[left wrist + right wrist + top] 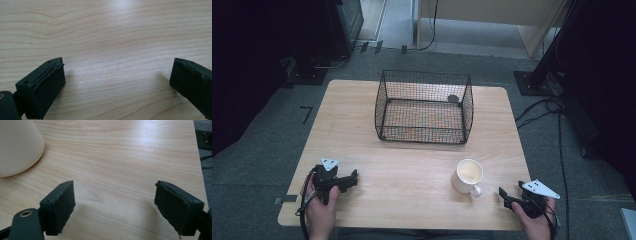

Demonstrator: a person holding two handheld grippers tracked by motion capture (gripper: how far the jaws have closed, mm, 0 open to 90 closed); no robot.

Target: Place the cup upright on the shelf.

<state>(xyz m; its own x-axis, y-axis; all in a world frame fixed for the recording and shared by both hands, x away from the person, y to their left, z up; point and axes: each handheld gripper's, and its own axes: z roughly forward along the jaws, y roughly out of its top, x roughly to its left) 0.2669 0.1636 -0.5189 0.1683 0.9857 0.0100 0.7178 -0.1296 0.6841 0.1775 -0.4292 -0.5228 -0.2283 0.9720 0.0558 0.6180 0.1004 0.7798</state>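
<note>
A cream mug [469,176] stands upright on the wooden table [412,165], near its front right, handle toward the front. In the right gripper view the mug [17,145] shows at the upper left. My right gripper [506,196] rests low near the front right corner, right of the mug and apart from it. Its jaws stand wide with bare wood between them [115,202]. My left gripper [352,177] lies near the front left edge, pointing right. It is open too, with nothing but tabletop between its jaws [117,77].
A black wire basket [424,106] stands at the back middle of the table with a small dark round thing [453,99] at its far right. Cables [542,107] and dark stands lie on the floor to the right.
</note>
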